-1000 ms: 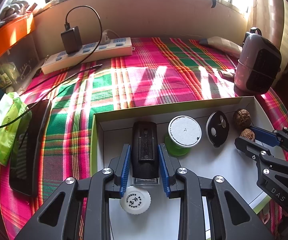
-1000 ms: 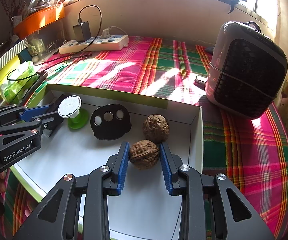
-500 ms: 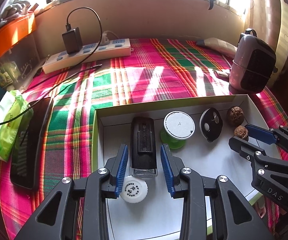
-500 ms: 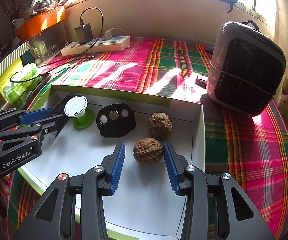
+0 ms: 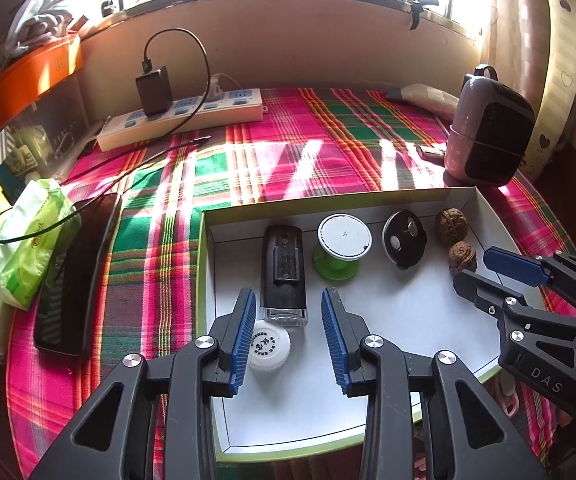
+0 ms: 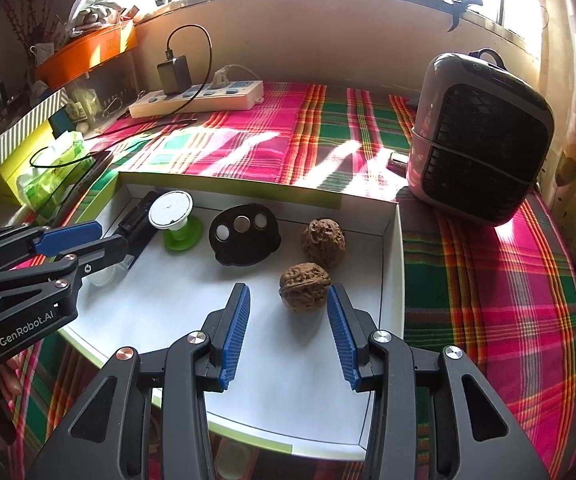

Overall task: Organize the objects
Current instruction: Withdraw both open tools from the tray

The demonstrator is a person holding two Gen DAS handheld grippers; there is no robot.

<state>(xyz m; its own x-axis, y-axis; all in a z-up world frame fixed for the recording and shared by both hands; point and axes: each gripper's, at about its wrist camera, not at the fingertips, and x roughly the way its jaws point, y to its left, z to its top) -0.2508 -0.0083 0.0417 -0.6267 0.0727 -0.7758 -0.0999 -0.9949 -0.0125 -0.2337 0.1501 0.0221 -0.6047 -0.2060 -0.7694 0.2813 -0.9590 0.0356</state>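
A shallow white box (image 5: 428,312) (image 6: 160,308) with a green rim lies on the plaid cloth. In it lie a black rectangular device (image 5: 284,270) (image 6: 138,220), a white cap (image 5: 268,344), a green spool with a white top (image 5: 342,246) (image 6: 176,220), a black oval disc (image 5: 404,240) (image 6: 244,234) and two walnuts (image 5: 462,256) (image 6: 306,286) (image 6: 324,238). My left gripper (image 5: 288,330) is open and empty, just behind the black device. My right gripper (image 6: 288,330) is open and empty, just behind the near walnut.
A power strip (image 5: 180,122) with a charger and cable lies at the back. A grey heater (image 6: 480,140) stands right of the box. A dark phone (image 5: 76,272) and a green tissue pack (image 5: 28,240) lie left of it.
Both grippers have opened and drawn back. The left one let go of the black device, the right one let go of the near walnut. Both objects stay in the box.
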